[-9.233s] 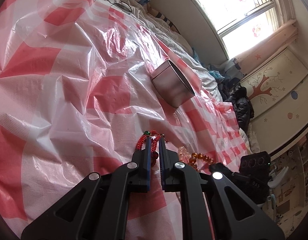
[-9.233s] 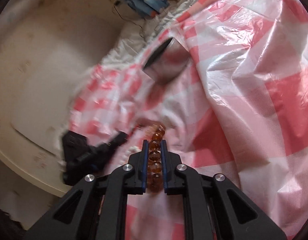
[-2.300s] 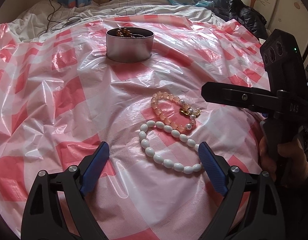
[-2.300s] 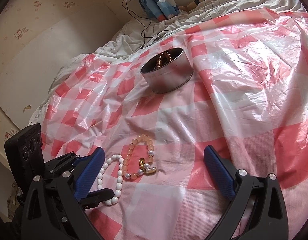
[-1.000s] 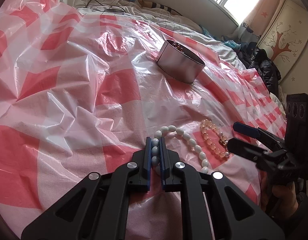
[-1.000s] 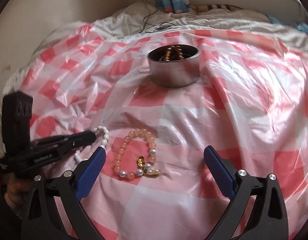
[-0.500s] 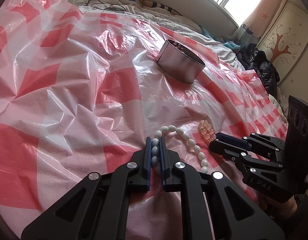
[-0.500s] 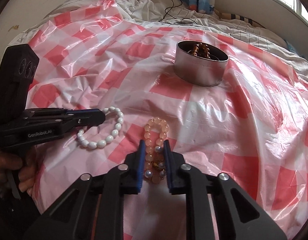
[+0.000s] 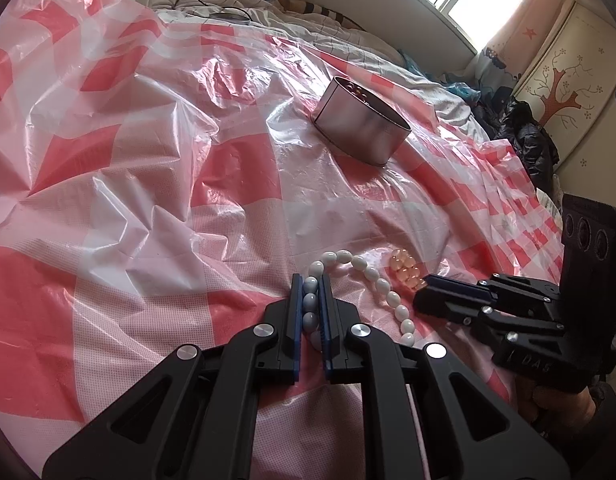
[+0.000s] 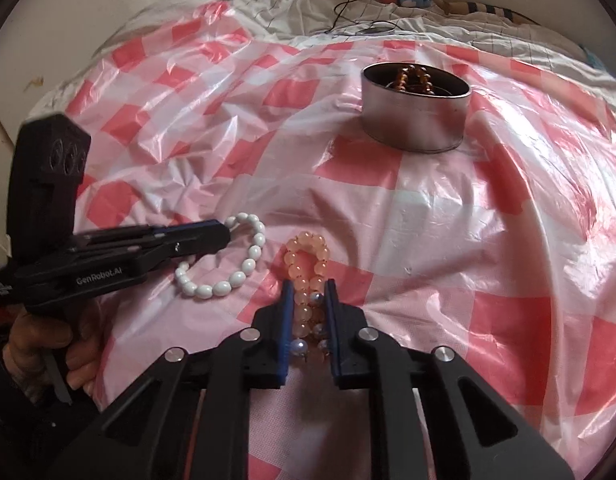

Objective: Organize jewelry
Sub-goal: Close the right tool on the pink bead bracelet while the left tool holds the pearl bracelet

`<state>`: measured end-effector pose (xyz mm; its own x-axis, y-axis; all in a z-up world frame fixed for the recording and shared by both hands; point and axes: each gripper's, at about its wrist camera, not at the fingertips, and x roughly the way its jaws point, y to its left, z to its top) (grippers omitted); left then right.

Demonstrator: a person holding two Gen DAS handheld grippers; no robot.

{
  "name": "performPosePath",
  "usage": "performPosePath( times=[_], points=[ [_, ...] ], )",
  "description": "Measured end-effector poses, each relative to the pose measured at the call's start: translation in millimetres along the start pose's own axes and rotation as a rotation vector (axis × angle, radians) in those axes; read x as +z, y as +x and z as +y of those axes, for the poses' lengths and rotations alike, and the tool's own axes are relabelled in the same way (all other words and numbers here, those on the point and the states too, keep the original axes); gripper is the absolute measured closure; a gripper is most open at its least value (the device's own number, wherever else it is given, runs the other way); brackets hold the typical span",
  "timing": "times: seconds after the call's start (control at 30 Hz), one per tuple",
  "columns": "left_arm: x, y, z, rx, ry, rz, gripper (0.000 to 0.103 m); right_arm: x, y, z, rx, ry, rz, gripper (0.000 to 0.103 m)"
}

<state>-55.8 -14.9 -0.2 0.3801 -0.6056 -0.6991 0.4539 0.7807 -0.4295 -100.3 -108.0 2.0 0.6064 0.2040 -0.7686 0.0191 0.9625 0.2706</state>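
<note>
Two hand-held black tongs with blue-lined tips work over a bed covered by a crinkled red-and-white checked plastic sheet. The left tongs are nearly closed, their tips pinching a few beads of a white bead bracelet whose loop trails off to the right on the sheet. The right tongs are closing on a peach bead bracelet; its beads, with a few small pearl-like ones, sit squeezed between the tips while the far end of the loop lies flat on the plastic. Both bracelets rest close side by side near the bottom of the views. Well beyond them stands a round metal tin, open at the top, with amber beads already inside. A person's hand grips the left tongs' handle.

What could go wrong, judged from this: round, smooth beads may roll or squirt out of the narrow tips when lifted, dropping a bracelet onto the slippery sheet. Each grip catches only part of a loop, so the hanging remainder could swing and snag the tin's rim or fall outside it. The two bracelets lie near each other, so lifting one could drag the other. The tin sits on soft, wrinkled bedding and could tip if bumped
</note>
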Motion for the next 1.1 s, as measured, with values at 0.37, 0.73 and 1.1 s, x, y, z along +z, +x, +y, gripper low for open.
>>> performPosePath(
  times=[0.37,0.73,1.1],
  points=[
    [-0.2,-1.1,1.3,-0.026,-0.006,-0.002,0.095,-26.3,-36.8,-77.9,0.318,0.407,-0.237,0.094],
    [6.3,-15.3,-12.2,-0.101,0.018,-0.016,0.096,-33.2,-42.3,-89.1,0.41,0.45,-0.279,0.094],
    [42.8,-41.1,-71.9,-0.154,0.066,-0.04,0.096,-40.1,-46.3,-97.7,0.438,0.492,-0.307,0.094]
  ],
)
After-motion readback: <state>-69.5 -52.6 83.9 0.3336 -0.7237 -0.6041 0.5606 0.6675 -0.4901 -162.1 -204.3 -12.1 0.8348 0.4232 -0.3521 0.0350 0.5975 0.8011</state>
